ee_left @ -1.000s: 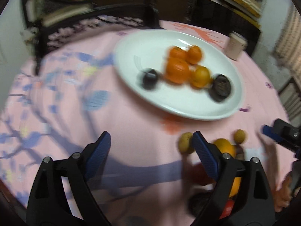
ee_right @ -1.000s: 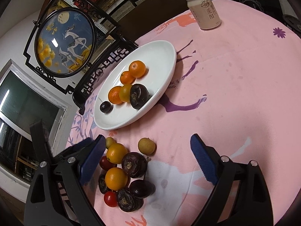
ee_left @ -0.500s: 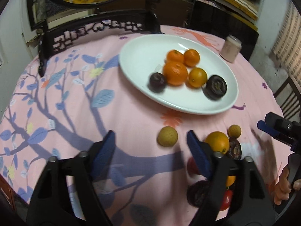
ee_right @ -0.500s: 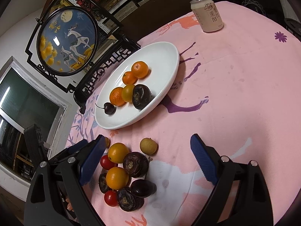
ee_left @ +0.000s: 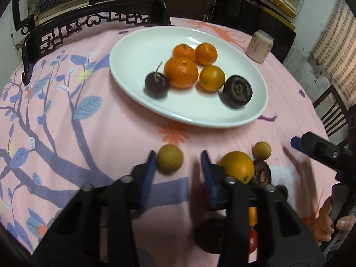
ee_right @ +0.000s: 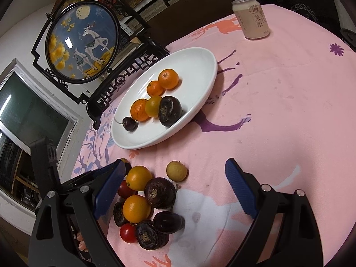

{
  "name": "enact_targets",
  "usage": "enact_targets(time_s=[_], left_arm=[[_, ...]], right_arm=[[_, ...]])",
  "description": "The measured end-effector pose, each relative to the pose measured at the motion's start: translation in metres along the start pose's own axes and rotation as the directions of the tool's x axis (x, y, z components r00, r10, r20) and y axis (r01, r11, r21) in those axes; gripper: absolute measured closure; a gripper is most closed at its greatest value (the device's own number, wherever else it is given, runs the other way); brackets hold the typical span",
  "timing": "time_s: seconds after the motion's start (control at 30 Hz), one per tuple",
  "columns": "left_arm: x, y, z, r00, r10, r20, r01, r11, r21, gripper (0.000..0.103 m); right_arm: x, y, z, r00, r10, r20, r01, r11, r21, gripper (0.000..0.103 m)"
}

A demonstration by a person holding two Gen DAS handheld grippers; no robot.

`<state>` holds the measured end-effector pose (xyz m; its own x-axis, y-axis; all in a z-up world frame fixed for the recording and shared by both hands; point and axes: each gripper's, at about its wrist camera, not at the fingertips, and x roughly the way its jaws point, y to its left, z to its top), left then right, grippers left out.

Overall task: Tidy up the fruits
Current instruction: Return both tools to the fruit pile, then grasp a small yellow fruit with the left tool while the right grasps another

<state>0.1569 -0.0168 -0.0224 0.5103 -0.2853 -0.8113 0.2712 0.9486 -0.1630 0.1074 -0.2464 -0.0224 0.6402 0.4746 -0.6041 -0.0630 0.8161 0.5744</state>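
A white plate (ee_left: 133,51) (ee_right: 200,66) holds several oranges, a dark cherry (ee_left: 156,84) and a dark round fruit (ee_left: 237,90). A yellow-brown longan (ee_left: 170,158) lies on the pink cloth just ahead of my left gripper (ee_left: 178,155), between its open fingertips and close to the left one. A pile of loose fruit lies to its right: an orange (ee_left: 237,166) (ee_right: 139,177), dark fruits, tomatoes, a second longan (ee_left: 262,149) (ee_right: 176,170). My right gripper (ee_right: 175,169) is open and empty over the pile.
A drink can (ee_left: 259,45) (ee_right: 253,20) stands at the far side of the table. A dark carved screen stand (ee_right: 124,75) with a round painting stands behind the plate. Chairs ring the table (ee_right: 289,111).
My left gripper has moved left and forward, its jaws narrowing, so the longan now sits between its fingertips. My right gripper has barely moved.
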Motion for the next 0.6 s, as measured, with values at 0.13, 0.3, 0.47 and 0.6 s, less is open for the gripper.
enact_targets(time_s=[0.13,0.3,0.47,0.6], left_arm=[[-0.001,0.003,0.000,1.000,0.012,0.007,-0.012,1.000,-0.003,0.079],[-0.017,0.016,0.001,0.997,0.047,0.056,-0.045,0.999,-0.030,0.079],[-0.016,0.023,0.001,0.998,0.047,0.048,-0.045,0.998,-0.044,0.079],[-0.007,0.018,0.000,0.998,0.061,0.024,-0.061,0.998,-0.015,0.079]], right_arm=[[0.004,0.005,-0.002,1.000,0.001,-0.012,-0.001,1.000,-0.026,0.016],[0.014,0.007,-0.006,0.999,-0.011,-0.042,0.009,0.999,-0.050,0.029],[0.029,0.014,-0.010,0.996,-0.056,-0.075,0.048,0.994,-0.098,0.049],[0.039,0.020,-0.012,0.993,-0.095,-0.070,0.084,0.986,-0.141,0.059]])
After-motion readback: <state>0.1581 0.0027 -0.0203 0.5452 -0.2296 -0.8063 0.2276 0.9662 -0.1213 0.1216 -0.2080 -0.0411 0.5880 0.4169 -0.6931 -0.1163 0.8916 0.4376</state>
